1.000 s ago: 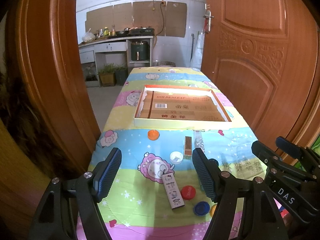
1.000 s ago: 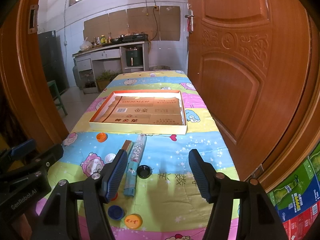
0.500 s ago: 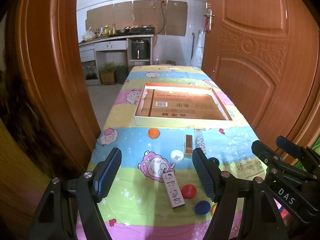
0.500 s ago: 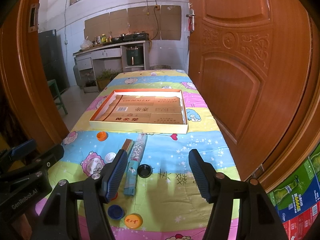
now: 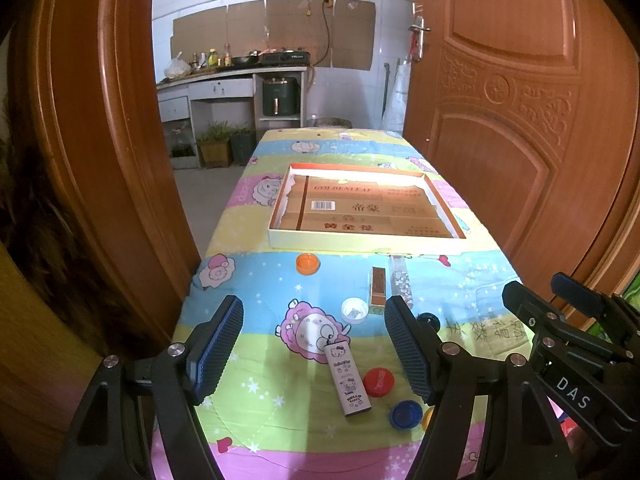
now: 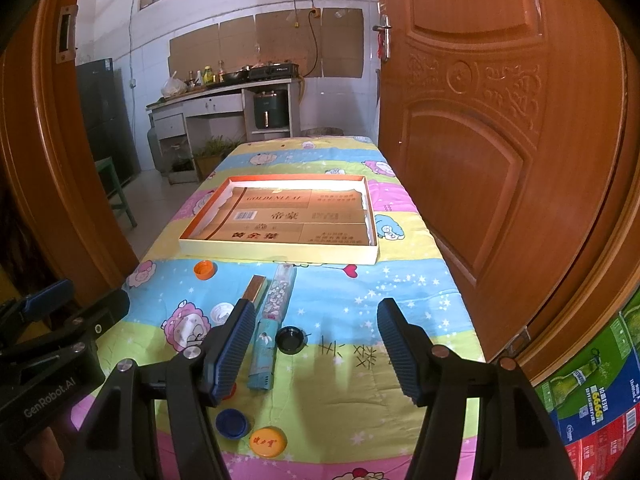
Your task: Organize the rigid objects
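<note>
Both grippers hovered over the near end of the table, barely changed from a second earlier. The left gripper (image 5: 314,350) and right gripper (image 6: 316,346) were spread wide, holding nothing. Bottle caps and slim boxes, including a Hello Kitty box (image 5: 347,378), lay scattered before the shallow tray (image 5: 366,243).

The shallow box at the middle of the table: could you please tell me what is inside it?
The shallow box holds only flattened printed cardboard lining its floor; none of the caps or sticks are in it. Whatever lies beneath the cardboard is covered.
</note>
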Demonstrator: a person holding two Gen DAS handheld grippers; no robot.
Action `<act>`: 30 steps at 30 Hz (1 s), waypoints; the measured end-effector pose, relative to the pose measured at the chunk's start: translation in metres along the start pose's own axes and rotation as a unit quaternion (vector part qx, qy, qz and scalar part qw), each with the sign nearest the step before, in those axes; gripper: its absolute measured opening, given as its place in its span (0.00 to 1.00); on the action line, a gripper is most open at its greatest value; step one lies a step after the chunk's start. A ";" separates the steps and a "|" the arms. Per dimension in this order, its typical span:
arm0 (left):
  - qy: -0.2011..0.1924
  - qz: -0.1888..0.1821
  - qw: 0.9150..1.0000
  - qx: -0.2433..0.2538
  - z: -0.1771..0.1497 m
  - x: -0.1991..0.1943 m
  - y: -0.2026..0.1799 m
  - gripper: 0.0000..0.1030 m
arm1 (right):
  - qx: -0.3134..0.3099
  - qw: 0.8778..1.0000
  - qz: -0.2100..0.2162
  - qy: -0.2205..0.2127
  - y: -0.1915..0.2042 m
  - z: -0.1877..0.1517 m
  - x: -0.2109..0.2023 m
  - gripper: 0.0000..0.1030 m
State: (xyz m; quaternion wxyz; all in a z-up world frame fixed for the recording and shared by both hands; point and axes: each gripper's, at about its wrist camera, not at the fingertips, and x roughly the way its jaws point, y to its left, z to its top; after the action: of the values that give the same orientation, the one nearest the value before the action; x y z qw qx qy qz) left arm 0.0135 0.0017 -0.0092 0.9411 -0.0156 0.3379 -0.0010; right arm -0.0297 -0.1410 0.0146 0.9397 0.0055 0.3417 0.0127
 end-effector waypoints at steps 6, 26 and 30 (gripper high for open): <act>0.001 0.000 1.000 -0.001 0.001 0.003 0.001 0.73 | 0.000 1.000 0.001 0.002 0.001 -0.001 0.001 0.62; 0.015 0.003 1.000 -0.002 -0.001 0.016 0.005 0.73 | -0.001 1.000 0.005 0.015 -0.003 -0.006 0.010 0.62; 0.020 0.001 1.000 -0.001 -0.001 0.019 0.006 0.73 | -0.001 1.000 0.007 0.019 -0.004 -0.009 0.012 0.62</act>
State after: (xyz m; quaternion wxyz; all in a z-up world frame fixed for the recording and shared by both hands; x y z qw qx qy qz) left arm 0.0278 0.0079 -0.0225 0.9342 -0.0160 0.3564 -0.0003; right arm -0.0264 -0.1450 0.0003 0.9331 0.0073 0.3590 0.0200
